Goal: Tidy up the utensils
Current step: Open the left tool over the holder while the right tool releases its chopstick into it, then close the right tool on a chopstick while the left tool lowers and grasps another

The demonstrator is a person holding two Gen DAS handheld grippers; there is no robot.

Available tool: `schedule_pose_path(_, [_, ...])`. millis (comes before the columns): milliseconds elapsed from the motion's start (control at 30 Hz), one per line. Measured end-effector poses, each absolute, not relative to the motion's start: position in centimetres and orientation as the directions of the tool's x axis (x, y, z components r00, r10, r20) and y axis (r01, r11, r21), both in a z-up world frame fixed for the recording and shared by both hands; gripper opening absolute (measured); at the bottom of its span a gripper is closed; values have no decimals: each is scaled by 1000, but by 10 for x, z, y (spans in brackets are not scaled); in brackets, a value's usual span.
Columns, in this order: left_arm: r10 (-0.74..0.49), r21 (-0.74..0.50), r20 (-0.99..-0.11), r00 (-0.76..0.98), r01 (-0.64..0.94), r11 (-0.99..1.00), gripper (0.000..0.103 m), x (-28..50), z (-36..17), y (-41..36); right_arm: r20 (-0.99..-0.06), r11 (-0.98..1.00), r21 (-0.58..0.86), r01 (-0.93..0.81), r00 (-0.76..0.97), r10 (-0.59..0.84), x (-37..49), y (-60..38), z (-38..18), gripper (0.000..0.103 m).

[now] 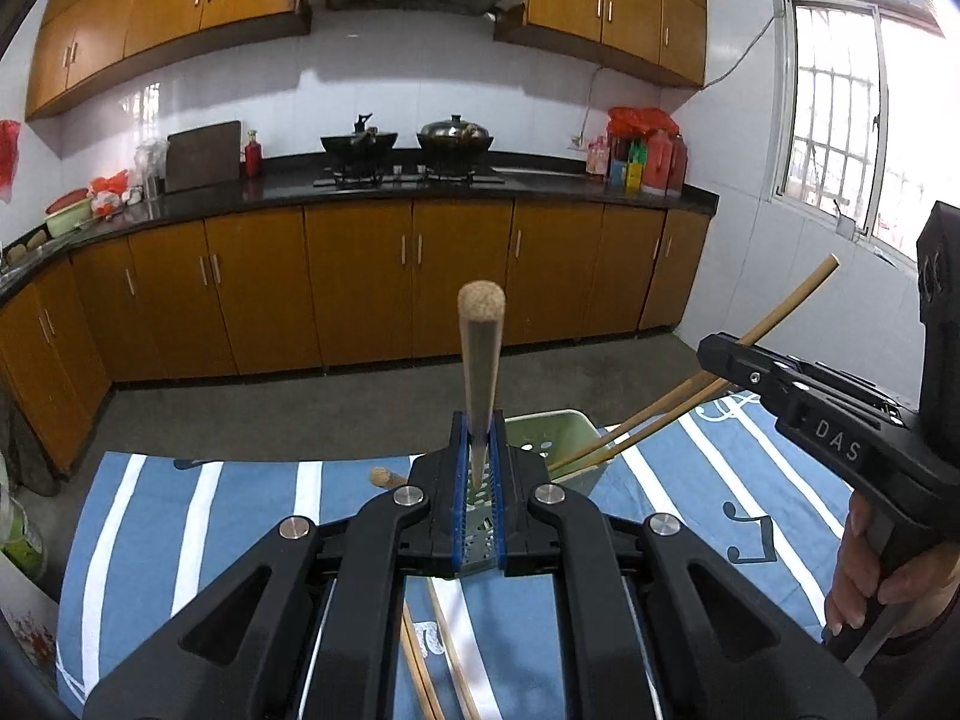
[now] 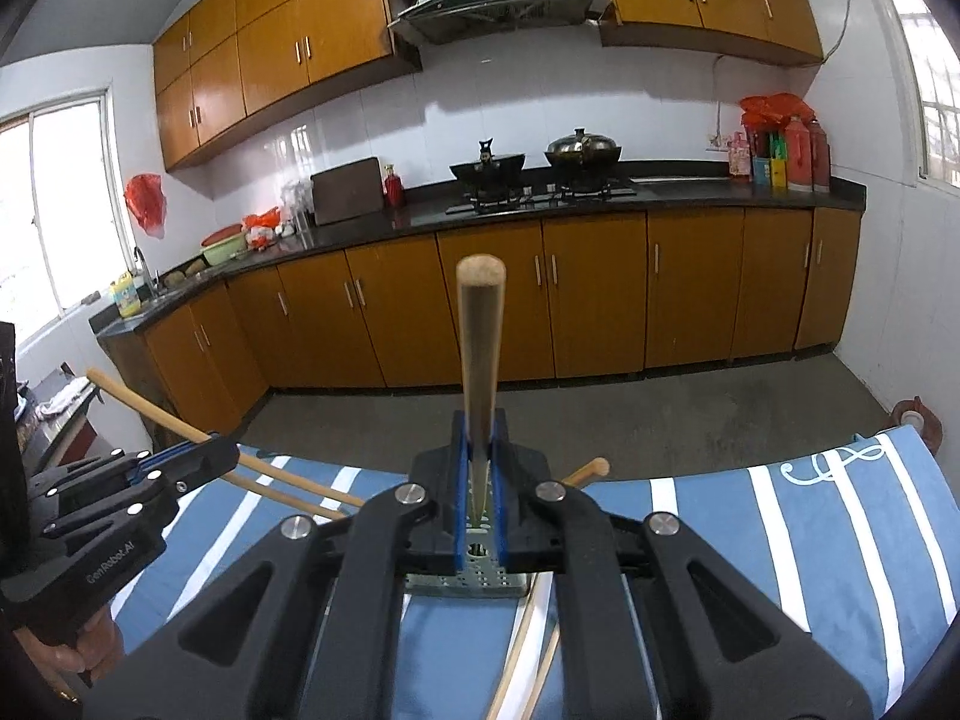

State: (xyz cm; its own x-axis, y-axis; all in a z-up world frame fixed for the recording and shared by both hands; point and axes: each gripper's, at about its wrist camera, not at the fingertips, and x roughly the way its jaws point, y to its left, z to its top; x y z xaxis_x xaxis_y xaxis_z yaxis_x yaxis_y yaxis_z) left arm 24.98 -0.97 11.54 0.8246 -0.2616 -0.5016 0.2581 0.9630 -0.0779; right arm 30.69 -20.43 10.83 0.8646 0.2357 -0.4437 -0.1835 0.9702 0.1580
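My left gripper (image 1: 480,420) is shut on a wooden chopstick (image 1: 481,348) that sticks up and forward between its blue pads. Just behind it, to the right, stands a pale green perforated utensil holder (image 1: 558,432) with two chopsticks (image 1: 636,435) leaning out of it. At the right edge, my right gripper (image 1: 708,351) is shut on another chopstick (image 1: 792,306). In the right wrist view, the right gripper (image 2: 480,426) clamps its chopstick (image 2: 480,336). The left gripper (image 2: 222,450) at the left holds its stick (image 2: 138,405). Both sticks' lower ends are hidden.
The table carries a blue cloth with white stripes (image 1: 240,510) (image 2: 810,540). Loose chopsticks (image 1: 420,660) (image 2: 522,660) lie on it under the grippers. A hand (image 1: 858,588) grips the right handle. Beyond a strip of grey floor (image 1: 300,402) stand wooden cabinets and a dark counter (image 1: 420,186).
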Motion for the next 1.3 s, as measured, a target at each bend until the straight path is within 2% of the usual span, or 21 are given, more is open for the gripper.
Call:
schedule_pose_path(133, [-266, -120, -504, 822, 238, 964, 7, 252, 114, -4, -443, 970, 163, -180, 865, 236, 307, -205, 105, 12])
schedule_pose_path(233, [-263, -125, -491, 831, 232, 965, 10, 247, 118, -1, -425, 972, 156, -176, 876, 227, 299, -205, 108, 20])
schedule_pose_path(567, [-269, -165, -411, 871, 220, 962, 11, 217, 135, 15, -344, 975, 160, -154, 917, 201, 252, -225, 124, 22])
schedule_pose_path(700, [-231, -147, -415, 880, 186, 971, 11, 194, 122, 30, -353, 982, 155, -105, 923, 154, 225, -245, 105, 22])
schedule_pose_path(833, [-179, -116, -494, 851, 139, 983, 19, 186, 82, 44, -454, 987, 154, -42, 885, 108, 214, -267, 57, 22])
schedule_pose_path(933, [-161, -116, -575, 802, 115, 987, 19, 184, 39, 53, -588, 987, 162, 1, 803, 96, 216, -274, -3, 22])
schedule_pose_path(1033, [-154, -126, -641, 752, 94, 988, 19, 182, 0, 60, -673, 981, 192, 1, 728, 131, 216, -271, -48, 22])
schedule_pose_path(1300, [-190, -183, -715, 673, 82, 980, 19, 167, -57, 62, -762, 985, 170, -22, 631, 146, 221, -243, -107, 22])
